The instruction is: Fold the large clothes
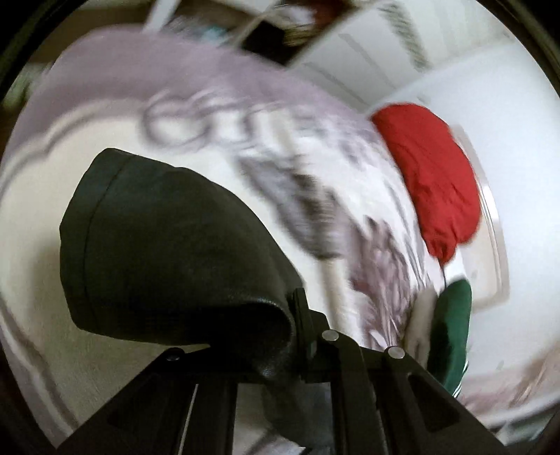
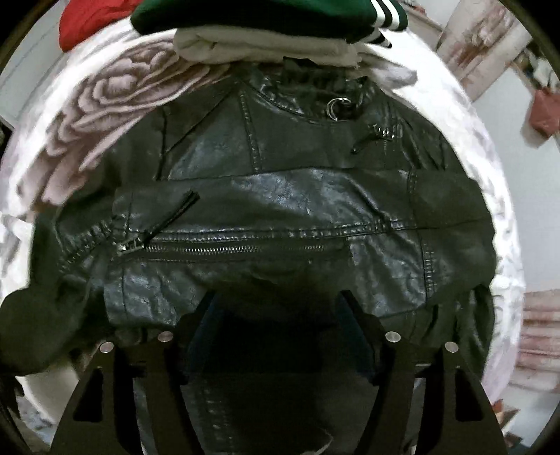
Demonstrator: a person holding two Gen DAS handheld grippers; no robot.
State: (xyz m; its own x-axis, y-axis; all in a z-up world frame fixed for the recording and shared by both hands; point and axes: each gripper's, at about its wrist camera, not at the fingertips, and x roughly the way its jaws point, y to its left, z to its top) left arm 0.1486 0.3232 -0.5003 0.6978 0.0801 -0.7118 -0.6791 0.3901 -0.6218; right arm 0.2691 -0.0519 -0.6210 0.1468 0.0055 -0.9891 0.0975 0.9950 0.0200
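1. Presently, the step in hand looks like a fold of the jacket (image 2: 280, 210), a black leather one lying across the middle of the right wrist view on a rose-print bedspread (image 2: 115, 101).
2. The left gripper (image 1: 297, 315) has its jaws closed narrow on a dark fold of the jacket, probably a sleeve (image 1: 168, 245), which fills the lower left of its view. That view is badly blurred, so I judge the hand to be mid-swing.
3. The right gripper (image 2: 280, 336) sits at the bottom centre of its view with jaws set wide. The hem lies dark between the fingers (image 2: 357, 336); whether they touch it I cannot tell.
4. Next move, by my judgement: carry the sleeve across the jacket body and lay it flat, while the right hand closes on the hem to steady it. Stiff leather will resist a crease and may spring back.
5. Containers: none seen. Folded items stand stacked at the top centre of the right view, a green garment (image 2: 252, 14) on a cream one (image 2: 266, 47), with a red one (image 2: 94, 17) to the upper left.
6. The stack lies just beyond the collar (image 2: 315, 94); a careless swing could knock it.
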